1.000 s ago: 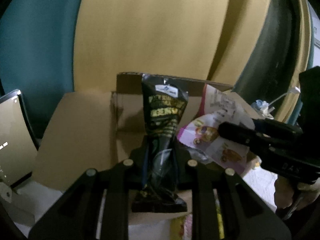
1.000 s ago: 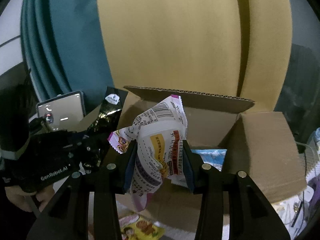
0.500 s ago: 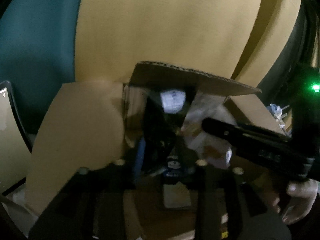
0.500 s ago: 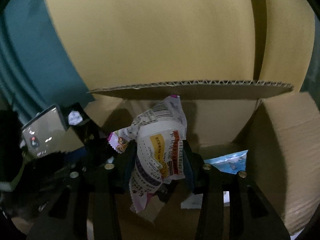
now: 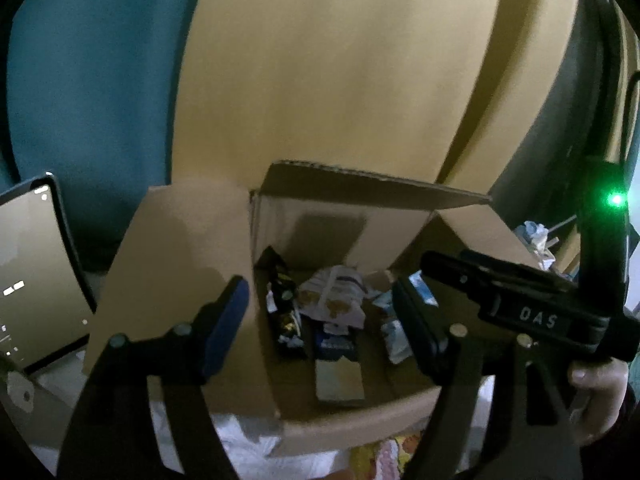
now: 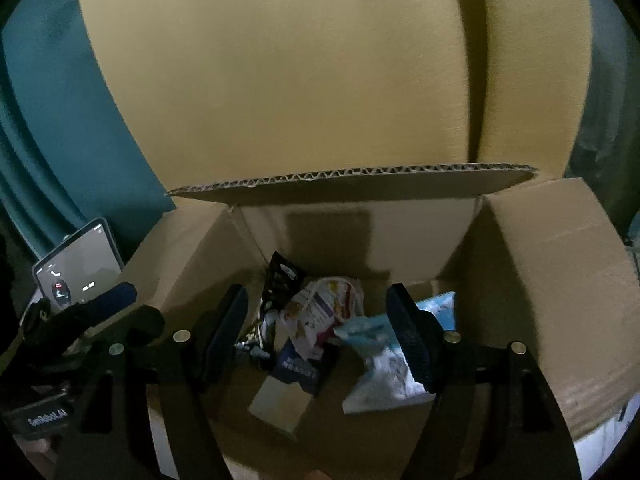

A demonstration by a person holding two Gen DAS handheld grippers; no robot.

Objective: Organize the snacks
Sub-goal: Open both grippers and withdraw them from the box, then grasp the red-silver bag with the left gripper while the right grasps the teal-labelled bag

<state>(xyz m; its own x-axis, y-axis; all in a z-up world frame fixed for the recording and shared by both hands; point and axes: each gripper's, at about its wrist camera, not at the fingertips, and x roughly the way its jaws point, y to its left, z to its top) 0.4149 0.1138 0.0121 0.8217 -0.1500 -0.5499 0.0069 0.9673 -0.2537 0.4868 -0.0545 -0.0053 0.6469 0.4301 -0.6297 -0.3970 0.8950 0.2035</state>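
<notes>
An open cardboard box [image 5: 180, 264] [image 6: 540, 280] holds several snack packets. A black packet [image 5: 285, 304] [image 6: 280, 280] lies at its left and a white and purple packet [image 5: 334, 296] [image 6: 320, 312] in the middle. A light blue packet [image 6: 380, 356] [image 5: 394, 332] lies at the right. My left gripper [image 5: 320, 320] is open and empty above the box. My right gripper [image 6: 316, 328] is open and empty above the box; it also shows in the left wrist view [image 5: 520, 300].
A lit phone [image 5: 32, 272] [image 6: 80, 268] stands left of the box. Teal and yellow curtains [image 6: 280, 80] hang behind. A yellow packet [image 5: 384, 456] lies on the white surface in front of the box. Clutter [image 5: 536, 236] sits at the right.
Both grippers have opened and let go of their packets. The black packet and the white and purple packet now lie inside the box. Both grippers have pulled back a little.
</notes>
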